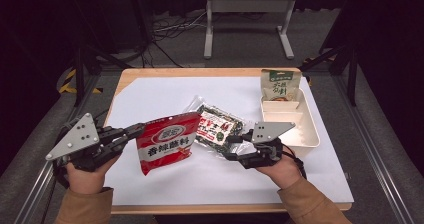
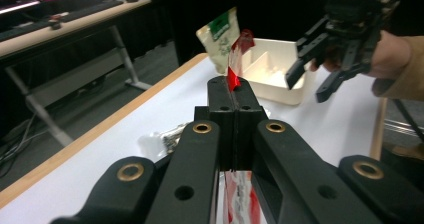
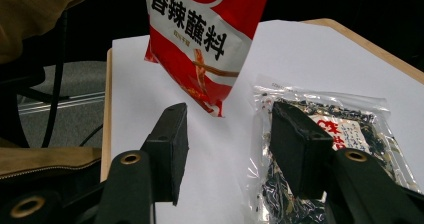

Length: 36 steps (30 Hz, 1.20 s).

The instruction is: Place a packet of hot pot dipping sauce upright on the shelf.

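White paper covers the wooden table (image 1: 125, 81) in the high view, with dark floor around it. At the left, the left gripper (image 1: 136, 132) is clamped on the edge of a red and white glossy snack bag (image 1: 166, 144), which is lifted above the paper. The right gripper (image 1: 231, 145) has its jaws apart over a clear plastic seaweed packet (image 1: 216, 126). A cream divided plastic tray (image 1: 300, 134) holds a green-topped pouch (image 1: 280, 86).

From the left gripper view, the closed jaws pinch the red bag (image 2: 233, 78), seen edge-on.

From the right gripper view, the jaws are parted with nothing between them; the bag (image 3: 205, 39) hangs in front, beside the packet (image 3: 345, 129).
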{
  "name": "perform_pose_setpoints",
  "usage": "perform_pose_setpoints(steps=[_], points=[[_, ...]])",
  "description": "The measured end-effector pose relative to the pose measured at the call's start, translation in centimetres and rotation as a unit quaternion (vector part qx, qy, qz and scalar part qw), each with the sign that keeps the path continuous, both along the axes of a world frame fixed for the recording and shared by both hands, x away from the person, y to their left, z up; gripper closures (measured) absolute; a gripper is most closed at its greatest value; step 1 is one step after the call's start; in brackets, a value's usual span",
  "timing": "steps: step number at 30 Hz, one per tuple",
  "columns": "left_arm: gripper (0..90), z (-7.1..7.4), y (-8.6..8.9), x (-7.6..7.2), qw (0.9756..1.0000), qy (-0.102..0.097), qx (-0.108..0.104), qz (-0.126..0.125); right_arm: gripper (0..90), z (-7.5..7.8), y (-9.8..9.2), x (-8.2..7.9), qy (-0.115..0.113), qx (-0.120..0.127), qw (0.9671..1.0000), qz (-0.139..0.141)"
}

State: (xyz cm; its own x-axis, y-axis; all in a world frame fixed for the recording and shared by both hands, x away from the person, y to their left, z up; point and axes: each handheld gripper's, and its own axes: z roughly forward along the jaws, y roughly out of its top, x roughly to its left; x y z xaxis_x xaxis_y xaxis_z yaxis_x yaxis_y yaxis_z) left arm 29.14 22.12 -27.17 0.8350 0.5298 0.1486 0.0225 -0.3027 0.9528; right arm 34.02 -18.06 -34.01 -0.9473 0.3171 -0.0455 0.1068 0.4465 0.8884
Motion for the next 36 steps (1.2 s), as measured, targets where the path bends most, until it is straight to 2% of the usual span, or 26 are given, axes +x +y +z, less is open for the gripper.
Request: perform_pose_setpoints(steps=[13, 19, 25, 28, 36], points=[[90.0, -0.1, -3.3, 0.7, 0.9986, 0.011, 0.003, -0.051, 46.4, -0.2, -0.2, 0.2, 0.002, -0.002, 1.0, -0.004], [90.0, 0.1, -5.1, 0.8, 0.997, 0.005, 0.012, -0.076, 43.7, -0.4, -0.2, 0.2, 0.005, -0.003, 1.0, 0.008], [90.0, 0.1, -6.4, 1.2, 0.9959, 0.003, 0.008, -0.09, 43.6, -0.4, -0.2, 0.2, -0.001, 0.004, 1.0, 0.009], [90.0, 0.0, -7.0, 1.3, 0.9958, 0.004, 0.007, -0.092, 44.3, -0.5, -0.2, 0.3, -0.002, -0.003, 1.0, 0.001], [90.0, -0.3, -7.9, 1.4, 0.9949, 0.003, -0.001, -0.101, 50.3, -0.8, -0.8, 1.2, 0.011, 0.013, 0.9998, 0.007]])
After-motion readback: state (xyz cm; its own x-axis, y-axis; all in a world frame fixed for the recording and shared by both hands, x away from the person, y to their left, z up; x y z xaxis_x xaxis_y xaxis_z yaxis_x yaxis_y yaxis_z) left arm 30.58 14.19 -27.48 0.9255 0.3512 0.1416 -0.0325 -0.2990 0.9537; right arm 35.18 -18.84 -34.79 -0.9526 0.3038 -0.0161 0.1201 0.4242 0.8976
